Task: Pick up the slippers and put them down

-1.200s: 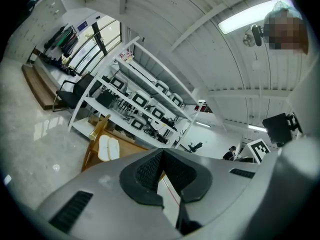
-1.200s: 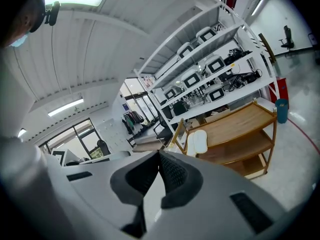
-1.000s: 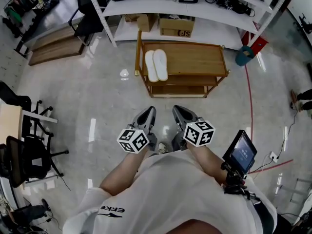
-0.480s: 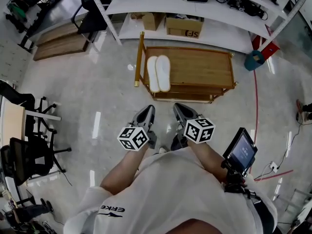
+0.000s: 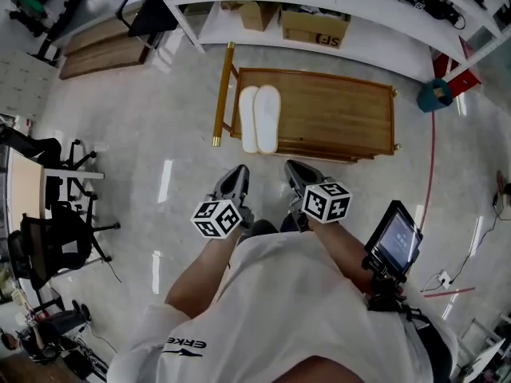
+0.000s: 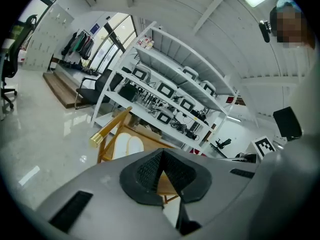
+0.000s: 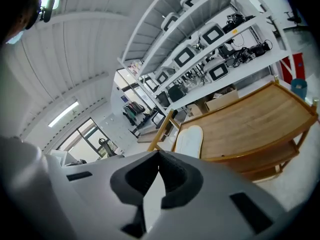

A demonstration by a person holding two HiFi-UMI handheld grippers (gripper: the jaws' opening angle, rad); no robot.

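Note:
Two white slippers [image 5: 259, 118] lie side by side, soles up, on the left end of a low wooden rack [image 5: 339, 110]. They also show in the left gripper view [image 6: 127, 147] and the right gripper view [image 7: 189, 139]. Both grippers are held side by side in front of the person, short of the rack and pointing toward it. My left gripper [image 5: 237, 172] is shut with nothing in it, its dark pads meeting [image 6: 161, 158]. The right gripper [image 5: 294, 168] is shut and empty too [image 7: 158, 158]. Neither touches the slippers.
A white shelving unit [image 5: 335, 6] with cardboard boxes [image 5: 314, 27] and devices stands behind the rack. Office chairs [image 5: 56, 222] are at the left, a teal bucket [image 5: 437, 96] at the right. A red cable [image 5: 432, 174] runs over the glossy floor. A small screen [image 5: 394, 240] hangs by the person's right side.
The person has walked toward the rack; the rack and slippers now lie closer to both grippers. Both grippers stay shut and empty.

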